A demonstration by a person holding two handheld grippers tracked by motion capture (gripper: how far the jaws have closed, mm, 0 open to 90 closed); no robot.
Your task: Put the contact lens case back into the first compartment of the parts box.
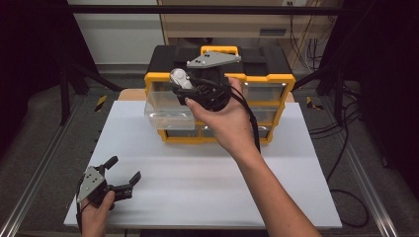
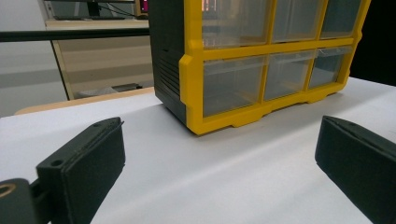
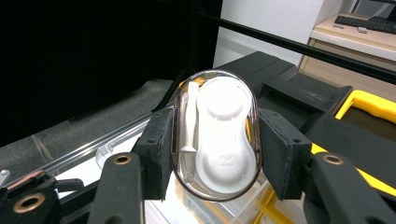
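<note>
Right hand-held gripper [image 3: 212, 144] clamped on clear oval case [image 3: 215, 135] above yellow drawer cabinet [image 1: 269, 81]; left hand-held gripper [image 1: 123, 174] jaws apart, well in front of cabinet.

No text, brand, label or number can be read anywhere. The white insert in the clear case [image 3: 215, 135] carries faint raised marks near its lower middle, too soft to make out. The yellow drawer cabinet [image 2: 261, 70] bears no legible lettering.
</note>
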